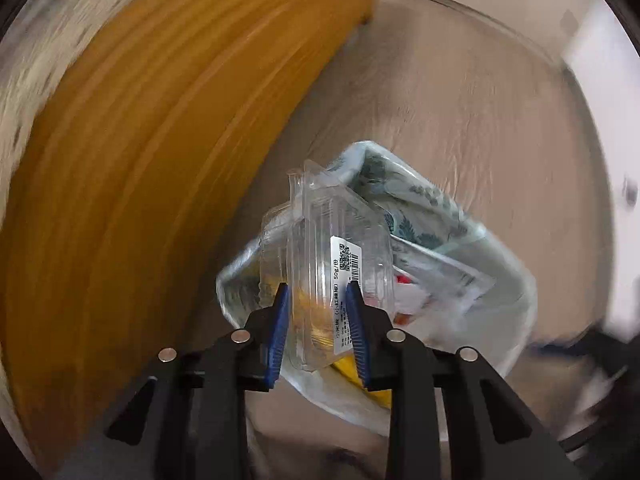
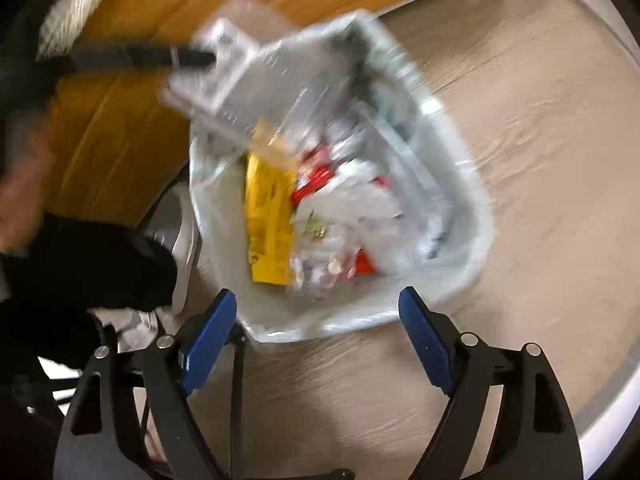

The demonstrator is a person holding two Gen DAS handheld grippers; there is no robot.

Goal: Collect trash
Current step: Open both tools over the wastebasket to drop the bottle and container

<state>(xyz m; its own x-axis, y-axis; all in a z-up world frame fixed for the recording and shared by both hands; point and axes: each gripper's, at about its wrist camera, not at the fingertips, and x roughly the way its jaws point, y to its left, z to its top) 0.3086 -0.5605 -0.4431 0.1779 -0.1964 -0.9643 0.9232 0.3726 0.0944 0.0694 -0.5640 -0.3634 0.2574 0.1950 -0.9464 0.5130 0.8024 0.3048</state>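
Two left fingers [image 1: 283,300] clamping clear clamshell [image 1: 324,248], right fingers [image 2: 224,312] wide, empty

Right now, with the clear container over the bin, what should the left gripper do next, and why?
Probably open. The left gripper is shut on the clear container, which hangs above the lined bin already holding wrappers. The right gripper is open and holds nothing.

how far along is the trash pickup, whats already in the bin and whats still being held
Done: the lined bin already holds a yellow packet and red and white wrappers. In hand: the left gripper is clamped on a clear plastic clamshell right over the bin. The right gripper is open and empty. Left: dropping the clamshell in; other trash is not in view.
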